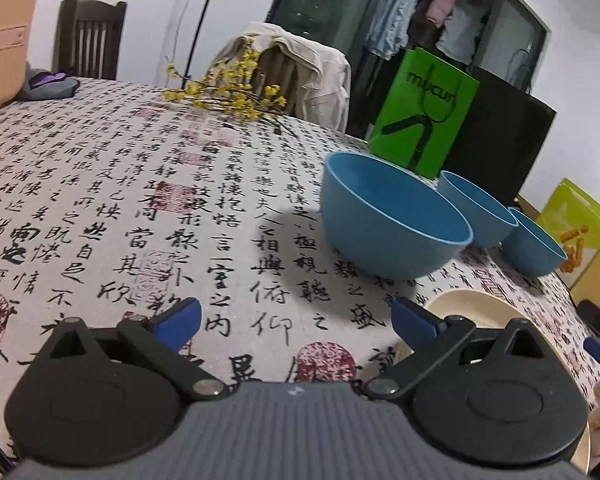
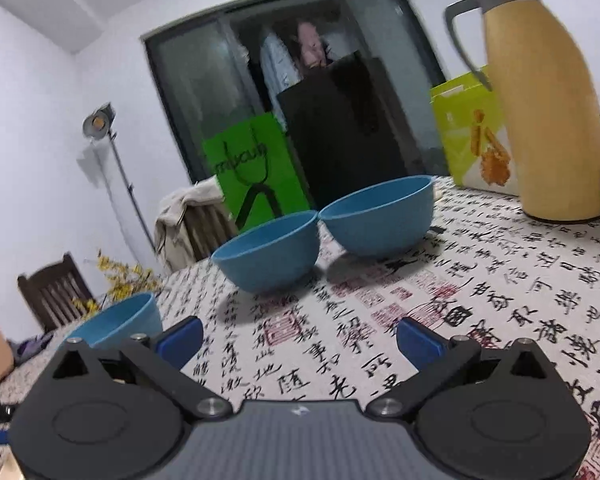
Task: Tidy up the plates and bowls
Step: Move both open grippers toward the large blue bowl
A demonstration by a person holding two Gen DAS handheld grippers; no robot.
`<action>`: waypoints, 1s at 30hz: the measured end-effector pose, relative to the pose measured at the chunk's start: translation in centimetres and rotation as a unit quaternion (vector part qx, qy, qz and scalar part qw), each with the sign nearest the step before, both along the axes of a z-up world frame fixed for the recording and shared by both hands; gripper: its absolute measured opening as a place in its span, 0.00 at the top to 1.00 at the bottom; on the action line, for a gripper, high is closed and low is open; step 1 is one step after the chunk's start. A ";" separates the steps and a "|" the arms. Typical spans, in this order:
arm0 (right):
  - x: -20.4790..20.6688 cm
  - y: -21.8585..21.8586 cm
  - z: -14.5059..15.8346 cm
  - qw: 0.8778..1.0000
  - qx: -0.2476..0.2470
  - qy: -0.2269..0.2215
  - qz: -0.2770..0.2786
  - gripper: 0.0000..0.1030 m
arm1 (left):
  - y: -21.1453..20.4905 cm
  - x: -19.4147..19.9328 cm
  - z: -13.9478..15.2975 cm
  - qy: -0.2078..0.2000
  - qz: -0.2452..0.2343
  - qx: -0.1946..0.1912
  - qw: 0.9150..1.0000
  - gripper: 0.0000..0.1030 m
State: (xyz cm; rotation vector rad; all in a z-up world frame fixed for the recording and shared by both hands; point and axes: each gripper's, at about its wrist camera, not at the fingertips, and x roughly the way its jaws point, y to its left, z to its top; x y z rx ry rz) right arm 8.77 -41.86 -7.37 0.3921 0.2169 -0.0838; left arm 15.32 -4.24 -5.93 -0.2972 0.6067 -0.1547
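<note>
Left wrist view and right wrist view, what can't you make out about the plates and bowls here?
- Round cream plate: left wrist view, mostly behind the left tongs; stack count unclear.
- Third small blue plastic bowl: partly behind its neighbour, contents unseen.
- Nearest blue bowl: right wrist view, base hidden by the right tongs.
- Yellow snack box: print too blurred.

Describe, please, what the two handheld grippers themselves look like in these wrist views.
Both look identical. The left gripper and the right gripper each have a ribbed grey body, two round black housings, black linkage arms with silver pivot screws, and blue fingertips. No cables, sleeves or hands are visible.
</note>
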 end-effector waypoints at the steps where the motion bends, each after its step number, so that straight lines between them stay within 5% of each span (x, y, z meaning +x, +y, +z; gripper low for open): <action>1: -0.2 0.0 0.0 1.000 0.000 -0.005 -0.004 0.00 | -0.1 0.0 0.0 0.002 -0.007 -0.001 1.000 0.00; 9: -0.8 -0.7 -0.2 1.000 0.017 -0.020 -0.006 0.00 | 0.5 0.0 -0.1 0.001 -0.003 -0.020 1.000 0.00; 16: -0.1 0.7 0.2 1.000 -0.027 0.000 0.000 0.00 | 1.1 -0.4 0.3 -0.005 0.024 -0.024 0.999 0.00; 21: 1.1 1.0 1.2 0.998 -0.039 0.047 0.034 0.00 | 1.0 -0.8 1.5 0.000 0.000 -0.030 1.000 0.00; 30: 3.5 2.5 6.3 0.990 -0.053 0.065 0.115 0.00 | -0.7 0.3 5.6 0.006 -0.051 -0.025 0.998 0.00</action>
